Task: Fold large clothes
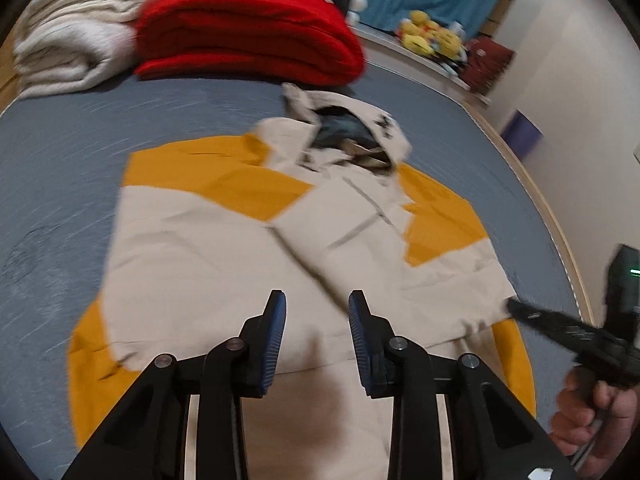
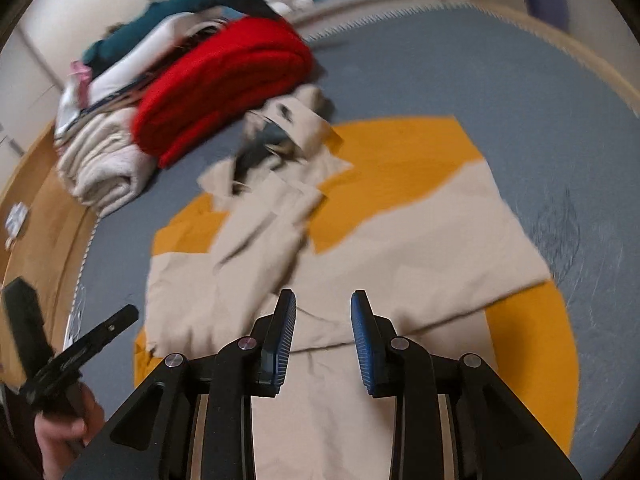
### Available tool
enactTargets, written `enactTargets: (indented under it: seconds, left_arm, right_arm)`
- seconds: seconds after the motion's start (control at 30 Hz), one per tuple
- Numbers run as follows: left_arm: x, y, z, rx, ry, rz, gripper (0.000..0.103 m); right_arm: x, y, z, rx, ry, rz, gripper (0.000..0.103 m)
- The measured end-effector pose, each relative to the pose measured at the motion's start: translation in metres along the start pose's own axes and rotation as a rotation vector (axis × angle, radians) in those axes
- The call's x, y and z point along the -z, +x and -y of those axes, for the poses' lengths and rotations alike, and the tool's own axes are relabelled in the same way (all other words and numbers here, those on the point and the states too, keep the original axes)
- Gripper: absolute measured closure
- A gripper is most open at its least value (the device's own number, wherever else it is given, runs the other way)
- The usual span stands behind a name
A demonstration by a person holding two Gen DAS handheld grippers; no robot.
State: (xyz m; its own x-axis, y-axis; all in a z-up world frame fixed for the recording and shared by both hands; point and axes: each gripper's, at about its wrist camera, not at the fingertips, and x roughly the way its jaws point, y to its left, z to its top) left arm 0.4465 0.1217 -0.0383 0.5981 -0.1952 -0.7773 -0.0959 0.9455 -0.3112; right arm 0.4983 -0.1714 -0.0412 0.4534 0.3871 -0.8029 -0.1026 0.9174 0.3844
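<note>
Both grippers hover over the beige-and-yellow hooded jacket [image 1: 224, 248] on the blue-grey bed [image 1: 60, 152]. Left gripper [image 1: 317, 304] and right gripper [image 2: 323, 304]: jaws apart, nothing between. Folded red blanket [image 1: 248, 32] beyond the hood.

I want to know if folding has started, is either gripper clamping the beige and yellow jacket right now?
No. The left gripper and right gripper both show open jaws with nothing between their pads, above the jacket lying on the bed.

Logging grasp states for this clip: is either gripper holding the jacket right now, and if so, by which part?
Nothing is held. The left gripper and right gripper both hang over the beige and yellow jacket with jaws apart and no cloth between the pads.
</note>
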Motion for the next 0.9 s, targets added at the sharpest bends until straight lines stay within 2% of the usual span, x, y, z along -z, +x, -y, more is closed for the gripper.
enactTargets:
  seconds: [0.07, 0.13, 0.2, 0.33, 0.43, 0.5, 0.53, 0.57, 0.6, 0.63, 0.7, 0.77, 0.83, 0.9]
  left_arm:
    - [0.002, 0.014, 0.016, 0.011, 0.029, -0.005, 0.073]
    - [0.006, 0.026, 0.028, 0.029, 0.047, -0.019, 0.072]
    - [0.009, 0.038, 0.036, 0.045, 0.053, -0.037, 0.069]
    - [0.014, 0.061, 0.048, 0.051, 0.048, -0.063, 0.057]
    - [0.020, 0.081, 0.055, 0.024, 0.062, -0.089, 0.054]
    - [0.026, 0.097, 0.056, -0.015, 0.067, -0.116, 0.054]
    - [0.029, 0.106, 0.056, -0.058, 0.069, -0.129, 0.054]
    - [0.031, 0.112, 0.055, -0.091, 0.074, -0.142, 0.054]
    - [0.033, 0.116, 0.055, -0.119, 0.077, -0.149, 0.054]
    - [0.034, 0.117, 0.054, -0.134, 0.078, -0.149, 0.054]
    - [0.033, 0.115, 0.050, -0.170, 0.068, -0.131, 0.053]
    - [0.028, 0.105, 0.034, -0.221, 0.014, -0.083, 0.053]
    - [0.022, 0.090, 0.009, -0.165, -0.114, -0.060, 0.053]
    - [0.019, 0.077, -0.007, -0.118, -0.197, -0.046, 0.053]
  right_arm:
    - [0.007, 0.023, 0.024, 0.071, 0.103, -0.066, 0.073]
    - [0.014, 0.041, 0.044, 0.099, 0.196, -0.118, 0.073]
    - [0.017, 0.055, 0.053, 0.138, 0.225, -0.168, 0.073]
    - [0.016, 0.063, 0.063, 0.091, 0.268, -0.208, 0.073]
    - [0.013, 0.067, 0.074, 0.080, 0.305, -0.218, 0.073]
    - [0.012, 0.069, 0.081, 0.077, 0.324, -0.209, 0.073]
    - [0.012, 0.069, 0.085, 0.079, 0.334, -0.205, 0.073]
    - [0.012, 0.069, 0.088, 0.070, 0.357, -0.204, 0.076]
    - [0.013, 0.069, 0.088, 0.049, 0.379, -0.204, 0.091]
    - [0.013, 0.070, 0.088, 0.032, 0.397, -0.205, 0.098]
    - [0.016, 0.071, 0.088, 0.038, 0.407, -0.193, 0.101]
    - [0.018, 0.069, 0.090, 0.048, 0.413, -0.180, 0.101]
    - [0.019, 0.068, 0.092, 0.054, 0.418, -0.181, 0.102]
    - [0.019, 0.070, 0.094, 0.032, 0.427, -0.191, 0.102]
